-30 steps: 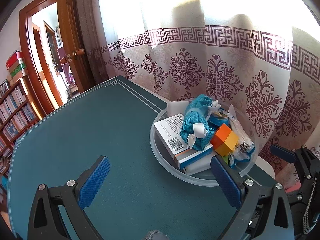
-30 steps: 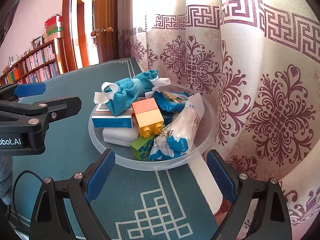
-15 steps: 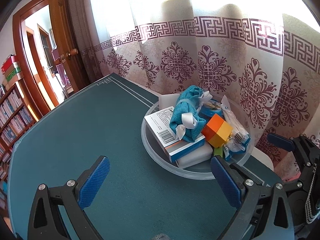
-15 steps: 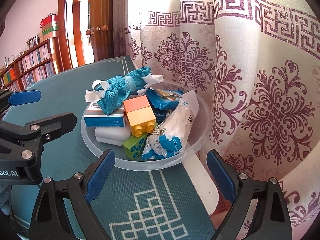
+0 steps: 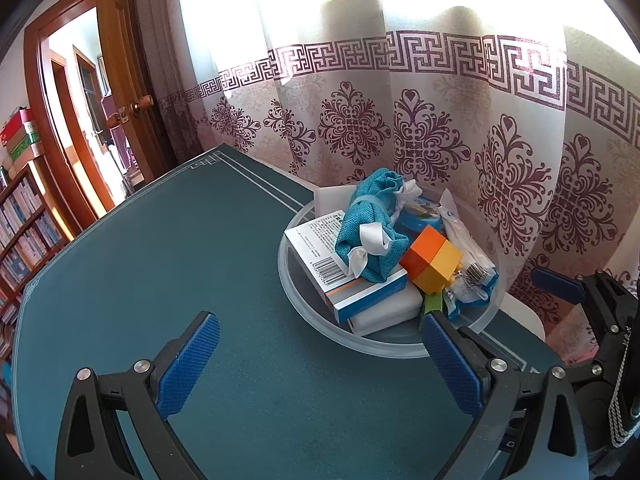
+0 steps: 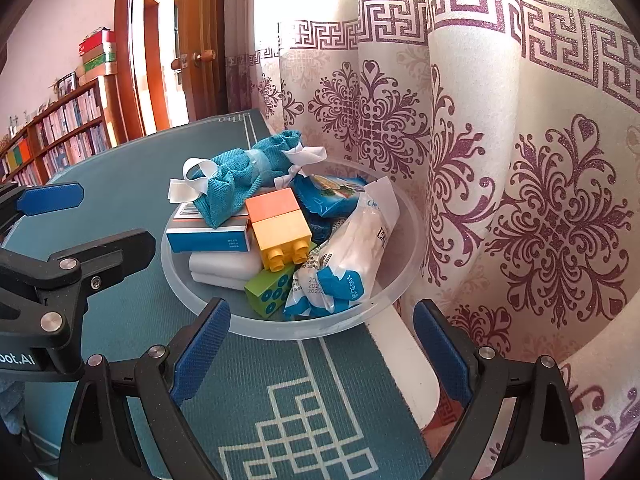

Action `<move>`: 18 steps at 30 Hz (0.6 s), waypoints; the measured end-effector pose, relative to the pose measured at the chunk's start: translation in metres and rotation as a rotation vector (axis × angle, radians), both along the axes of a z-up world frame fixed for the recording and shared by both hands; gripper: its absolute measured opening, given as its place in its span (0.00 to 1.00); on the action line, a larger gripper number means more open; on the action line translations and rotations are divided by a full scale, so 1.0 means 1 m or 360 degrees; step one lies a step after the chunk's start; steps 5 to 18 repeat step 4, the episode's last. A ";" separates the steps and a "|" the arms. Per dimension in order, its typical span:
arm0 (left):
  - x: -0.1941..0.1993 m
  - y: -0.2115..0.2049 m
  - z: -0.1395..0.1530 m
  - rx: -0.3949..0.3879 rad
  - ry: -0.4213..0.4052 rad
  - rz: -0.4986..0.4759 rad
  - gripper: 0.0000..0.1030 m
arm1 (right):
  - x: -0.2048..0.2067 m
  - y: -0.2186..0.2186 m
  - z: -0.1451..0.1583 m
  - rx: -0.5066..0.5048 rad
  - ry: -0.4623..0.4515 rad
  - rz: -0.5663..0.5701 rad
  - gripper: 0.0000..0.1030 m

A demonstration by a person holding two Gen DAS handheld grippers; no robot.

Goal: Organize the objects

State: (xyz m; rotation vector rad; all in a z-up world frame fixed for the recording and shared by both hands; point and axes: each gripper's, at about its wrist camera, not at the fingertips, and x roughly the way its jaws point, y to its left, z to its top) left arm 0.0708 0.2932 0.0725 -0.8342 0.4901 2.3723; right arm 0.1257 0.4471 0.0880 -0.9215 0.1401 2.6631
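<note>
A clear round bowl (image 5: 304, 320) (image 6: 392, 300) sits at the table's far corner by the curtain. It holds a teal cloth bundle (image 5: 370, 226) (image 6: 240, 176), a blue and white box (image 5: 320, 252) (image 6: 208, 238), an orange and yellow brick (image 5: 432, 260) (image 6: 280, 224), a green brick (image 6: 266, 290), a white sponge (image 6: 224, 266), and blue and white snack packets (image 6: 352, 252). My left gripper (image 5: 316, 364) is open and empty, short of the bowl. My right gripper (image 6: 320, 356) is open and empty, just in front of the bowl's rim.
The table has a teal mat (image 5: 160, 280) with a white border pattern (image 6: 304, 440). A patterned curtain (image 5: 440, 140) hangs right behind the bowl. A wooden door (image 5: 124, 80) and bookshelves (image 6: 60, 128) stand at the left. The table's white edge (image 6: 404, 360) is near.
Both grippers have shifted slightly around the bowl and drawn a little nearer to it. Both stay open and empty. The bowl's contents have not moved.
</note>
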 end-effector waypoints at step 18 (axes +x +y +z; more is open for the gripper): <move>-0.001 -0.001 0.000 -0.0003 -0.0008 0.0005 1.00 | 0.000 -0.002 -0.002 -0.0002 -0.0003 0.0003 0.91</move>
